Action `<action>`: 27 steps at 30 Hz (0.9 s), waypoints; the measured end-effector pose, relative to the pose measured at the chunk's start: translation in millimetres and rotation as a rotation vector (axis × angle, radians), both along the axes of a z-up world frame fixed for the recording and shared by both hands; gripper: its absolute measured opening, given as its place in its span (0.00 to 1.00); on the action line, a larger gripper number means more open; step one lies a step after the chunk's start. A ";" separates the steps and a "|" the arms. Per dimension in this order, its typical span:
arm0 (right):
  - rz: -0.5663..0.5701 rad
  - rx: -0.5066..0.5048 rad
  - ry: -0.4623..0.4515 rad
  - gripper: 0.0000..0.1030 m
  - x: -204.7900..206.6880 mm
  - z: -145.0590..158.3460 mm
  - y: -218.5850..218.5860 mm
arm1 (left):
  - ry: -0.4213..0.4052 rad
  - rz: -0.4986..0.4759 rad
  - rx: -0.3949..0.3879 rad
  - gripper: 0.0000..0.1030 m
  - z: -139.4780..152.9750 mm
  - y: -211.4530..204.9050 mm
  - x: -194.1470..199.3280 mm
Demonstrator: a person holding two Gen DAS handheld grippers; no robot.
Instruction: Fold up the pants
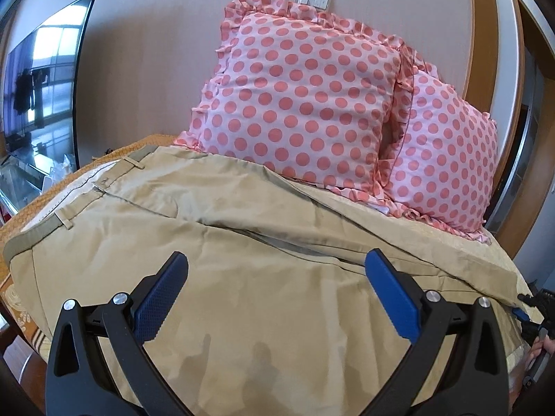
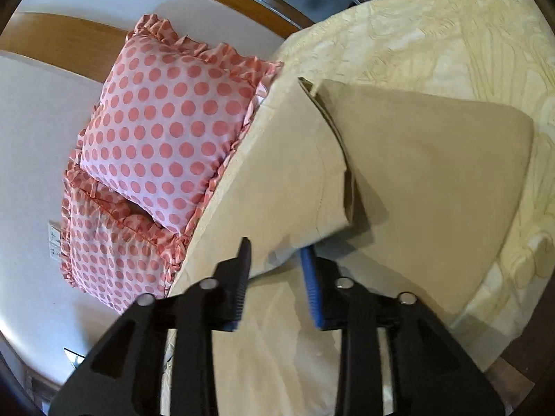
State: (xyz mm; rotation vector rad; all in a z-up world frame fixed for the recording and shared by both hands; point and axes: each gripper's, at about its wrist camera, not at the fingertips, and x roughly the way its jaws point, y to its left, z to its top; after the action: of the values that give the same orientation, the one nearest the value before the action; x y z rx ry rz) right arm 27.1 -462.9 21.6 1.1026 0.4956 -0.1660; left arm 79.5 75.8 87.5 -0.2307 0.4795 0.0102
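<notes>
Khaki pants (image 1: pixel 215 228) lie spread across the bed, waistband at the far left and legs running right. My left gripper (image 1: pixel 275 270) hovers just above the seat area, jaws wide open and empty. In the right wrist view the pant legs (image 2: pixel 426 180) lie on the cream bedspread, one leg overlapping the other. My right gripper (image 2: pixel 275 256) is open with a raised fold of the leg fabric (image 2: pixel 295 208) between its fingers, not clamped. The right gripper also shows at the right edge of the left wrist view (image 1: pixel 530 308).
Two pink polka-dot pillows (image 1: pixel 305 97) lean against the wall behind the pants; they also show in the right wrist view (image 2: pixel 166 128). A TV (image 1: pixel 41 79) stands at the left. The cream bedspread (image 2: pixel 451 27) stretches beyond the legs. A wooden door frame (image 1: pixel 520 69) is at the right.
</notes>
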 end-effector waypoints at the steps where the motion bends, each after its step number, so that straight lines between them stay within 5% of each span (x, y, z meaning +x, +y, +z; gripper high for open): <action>1: -0.005 -0.006 -0.001 0.38 4.3 1.0 0.6 | 0.008 -0.005 -0.005 0.99 0.2 0.9 1.1; 2: -0.013 -0.013 -0.001 0.37 4.4 0.0 -1.2 | 0.017 -0.015 -0.013 0.99 0.6 2.8 3.8; 3: -0.021 -0.017 0.001 0.27 9.6 -0.5 -3.5 | 0.027 -0.026 -0.023 0.99 1.0 4.5 7.3; 4: -0.027 -0.010 -0.010 0.05 13.0 -3.3 -7.1 | 0.039 -0.036 -0.031 0.99 0.7 6.7 11.4; 5: -0.026 -0.001 -0.022 0.02 16.9 -5.2 -12.5 | 0.049 -0.042 -0.039 0.99 0.5 8.7 15.3; 7: -0.026 0.019 -0.104 0.01 7.7 -0.1 -18.7 | 0.059 -0.071 -0.070 0.99 2.9 15.3 25.9; 11: -0.069 -0.108 -0.222 0.01 -26.6 36.9 -23.0 | 0.086 -0.107 -0.136 0.99 8.7 34.2 62.1; 23: -0.059 -0.123 -0.291 0.01 -40.9 55.8 -31.2 | 0.363 0.027 -0.289 0.94 -31.3 65.1 218.0; 27: -0.056 -0.121 -0.277 0.01 -35.4 52.6 -33.8 | 0.435 0.051 -0.374 0.16 -52.7 88.5 249.2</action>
State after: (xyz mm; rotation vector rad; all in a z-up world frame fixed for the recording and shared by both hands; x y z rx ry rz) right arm -8.3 -496.7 74.2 1.0020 0.2046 -0.0892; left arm 328.6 164.3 34.8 -0.6142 0.9094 0.0208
